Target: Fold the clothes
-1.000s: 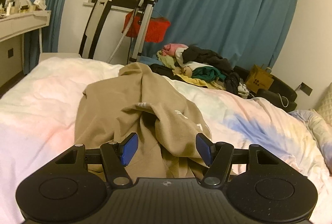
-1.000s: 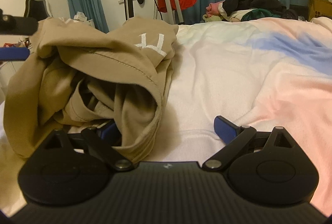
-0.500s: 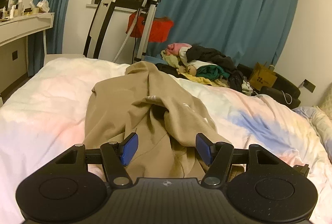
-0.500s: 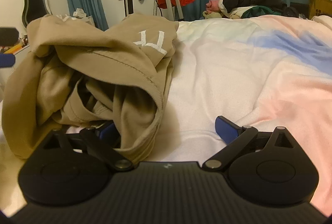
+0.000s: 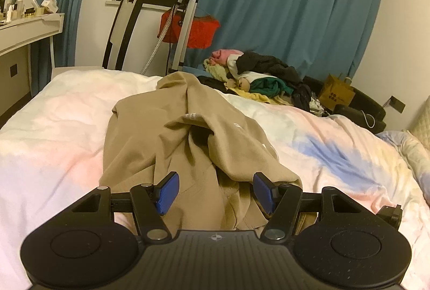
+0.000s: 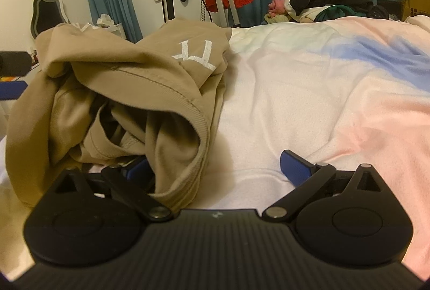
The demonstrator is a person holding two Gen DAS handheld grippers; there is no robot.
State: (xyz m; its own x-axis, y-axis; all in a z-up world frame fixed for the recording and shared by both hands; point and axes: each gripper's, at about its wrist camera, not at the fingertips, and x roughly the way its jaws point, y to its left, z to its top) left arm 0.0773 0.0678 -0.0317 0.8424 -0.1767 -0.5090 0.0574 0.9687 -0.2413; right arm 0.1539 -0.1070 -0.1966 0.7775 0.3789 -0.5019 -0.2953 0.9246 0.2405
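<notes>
A tan sweatshirt with white lettering lies crumpled on the pastel bedspread. My left gripper is open, hovering over its near edge with cloth between and below the fingers. In the right wrist view the sweatshirt sits at the left, its ribbed hem draped over my left finger. My right gripper is open on the bedspread, the right finger over bare cover. A part of the right gripper shows at the lower right of the left wrist view.
A pile of mixed clothes lies at the far side of the bed. A clothes steamer stand with a red garment stands behind the bed. A white desk is at the left. A paper bag sits at the right.
The left gripper has risen and pulled back, so the sweatshirt looks farther and flatter. The right gripper has barely moved. Both stay open.
</notes>
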